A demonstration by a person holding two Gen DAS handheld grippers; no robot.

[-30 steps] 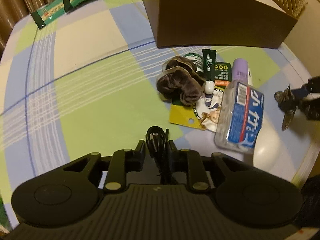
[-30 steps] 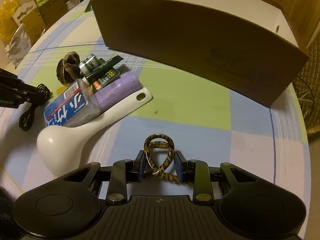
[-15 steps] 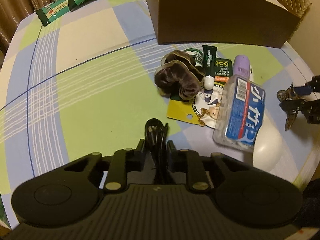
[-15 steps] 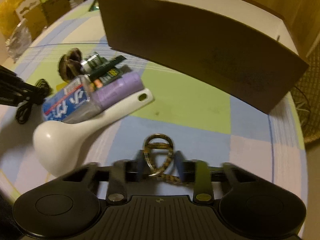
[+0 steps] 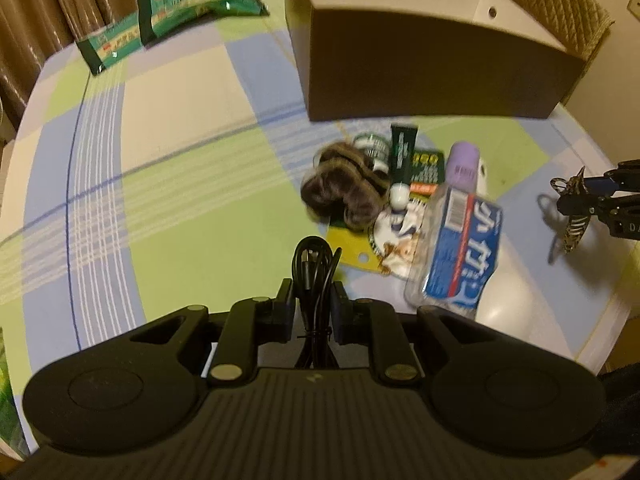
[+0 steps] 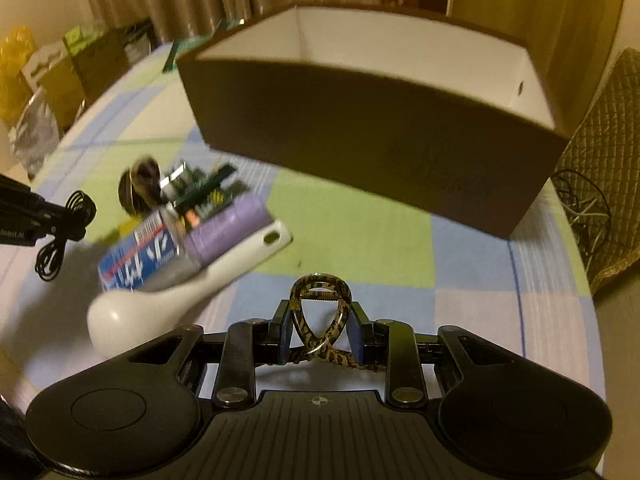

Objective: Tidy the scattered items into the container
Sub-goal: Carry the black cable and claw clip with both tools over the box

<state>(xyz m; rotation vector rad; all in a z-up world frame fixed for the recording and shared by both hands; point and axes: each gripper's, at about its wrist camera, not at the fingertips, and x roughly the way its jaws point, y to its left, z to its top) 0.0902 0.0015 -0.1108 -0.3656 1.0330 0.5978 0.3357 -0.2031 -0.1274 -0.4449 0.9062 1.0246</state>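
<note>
My left gripper (image 5: pixel 313 294) is shut on a coiled black cable (image 5: pixel 314 264), held just above the checked tablecloth. My right gripper (image 6: pixel 320 320) is shut on a tortoiseshell hair clip (image 6: pixel 320 312), also lifted off the cloth. In the left wrist view the right gripper (image 5: pixel 576 200) shows at the right edge with the clip (image 5: pixel 574 224) hanging from it. The brown cardboard box (image 6: pixel 372 140) with a white inside stands open-topped beyond both grippers. A pile of scattered items lies between them: a brown scrunchie (image 5: pixel 344 192), a green tube (image 5: pixel 402 156), a purple bottle (image 5: pixel 462 166), a blue-labelled clear pack (image 5: pixel 460 252) and a white spoon (image 6: pixel 180 296).
Two green packets (image 5: pixel 168 24) lie at the far left of the table, near the curtains. The table's rounded edge (image 5: pixel 600 320) runs close on the right. Bags and boxes (image 6: pixel 52 76) stand off the table at the left, and a woven chair (image 6: pixel 600 184) at the right.
Both grippers rose off the cloth with their items. The left jaws closed tight on the cable. The right wrist view tilted up, so the box's inside now shows.
</note>
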